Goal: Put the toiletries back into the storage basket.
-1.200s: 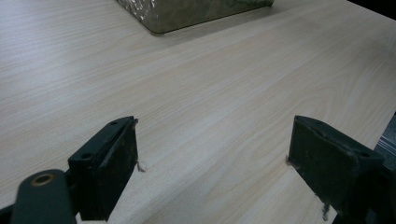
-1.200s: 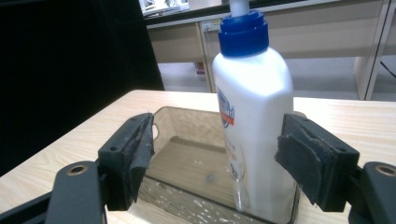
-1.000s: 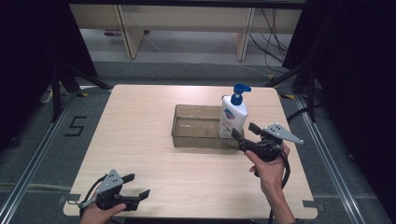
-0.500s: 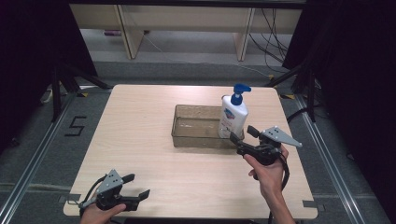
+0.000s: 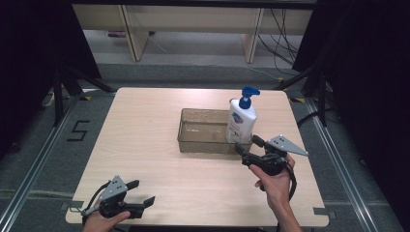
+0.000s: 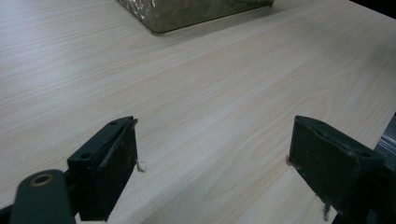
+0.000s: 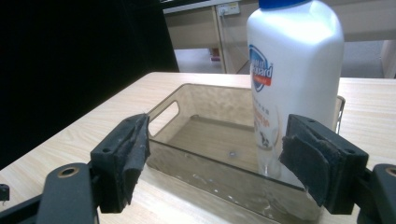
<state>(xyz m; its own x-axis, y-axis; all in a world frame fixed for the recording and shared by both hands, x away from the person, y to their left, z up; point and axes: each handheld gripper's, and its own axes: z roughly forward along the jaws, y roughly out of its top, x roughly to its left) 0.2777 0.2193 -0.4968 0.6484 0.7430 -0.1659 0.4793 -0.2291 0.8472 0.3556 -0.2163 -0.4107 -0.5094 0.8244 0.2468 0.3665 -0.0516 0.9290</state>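
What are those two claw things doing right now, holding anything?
Left gripper: jaws open, holding nothing, low over the table.
Right gripper: jaws open, holding nothing, facing the soap bottle standing in the clear bin.

A lab or test room set up for recording.

A pale wooden surface stands alone on grey carpet, with metal rails running along the floor on either side and a "5" marked beside one. Black drapes close off both sides, with dark stand legs at their foot. Behind, cables hang by plain wooden shelving, and a wall socket sits low.
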